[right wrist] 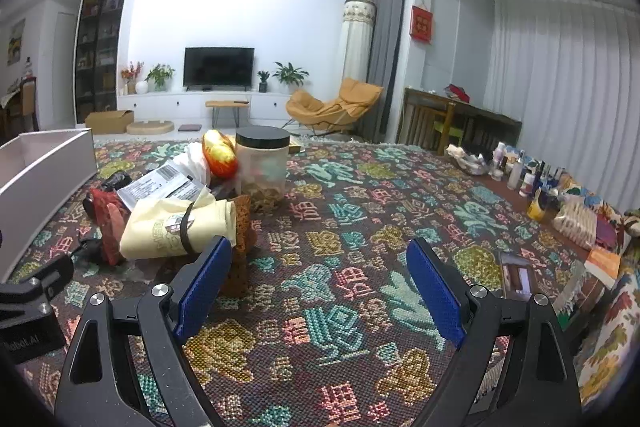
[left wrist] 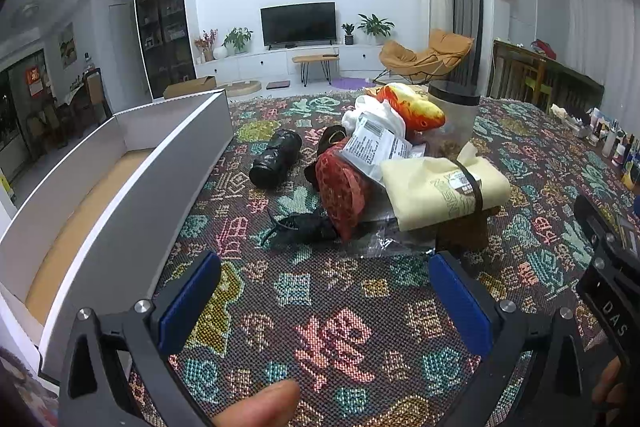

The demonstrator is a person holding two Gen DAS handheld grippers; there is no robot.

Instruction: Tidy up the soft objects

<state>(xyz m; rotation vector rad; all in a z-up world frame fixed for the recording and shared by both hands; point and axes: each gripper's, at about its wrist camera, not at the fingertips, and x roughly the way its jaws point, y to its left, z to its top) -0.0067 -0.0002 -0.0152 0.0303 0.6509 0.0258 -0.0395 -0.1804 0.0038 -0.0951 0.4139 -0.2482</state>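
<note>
Cream cloth bundle (right wrist: 176, 227) lies long-axis across at near edge of the pile, just left of the empty, wide-apart right gripper (right wrist: 320, 283); left gripper (left wrist: 324, 303), also agape, sits farther back.

Open patterned cloth (left wrist: 344, 311) in front of both grippers, nothing btwn the blue pads. Left gripper (left wrist: 324, 303) has a clear lane fwd up to the pile: cream bundle (left wrist: 444, 191), red pouch (left wrist: 340, 195), black clip (left wrist: 296, 227) lying low at its near edge. White box (left wrist: 132, 187) walls off the left side; a strip of bare cloth runs btwn box and black roll (left wrist: 276, 159). Right gripper (right wrist: 320, 287): bundle and brown knit piece (right wrist: 240, 247) just beside its left pad; centre and right free till the bottles (right wrist: 524, 179) along the far-right edge. Jar (right wrist: 262, 163) stands behind the pile.
</note>
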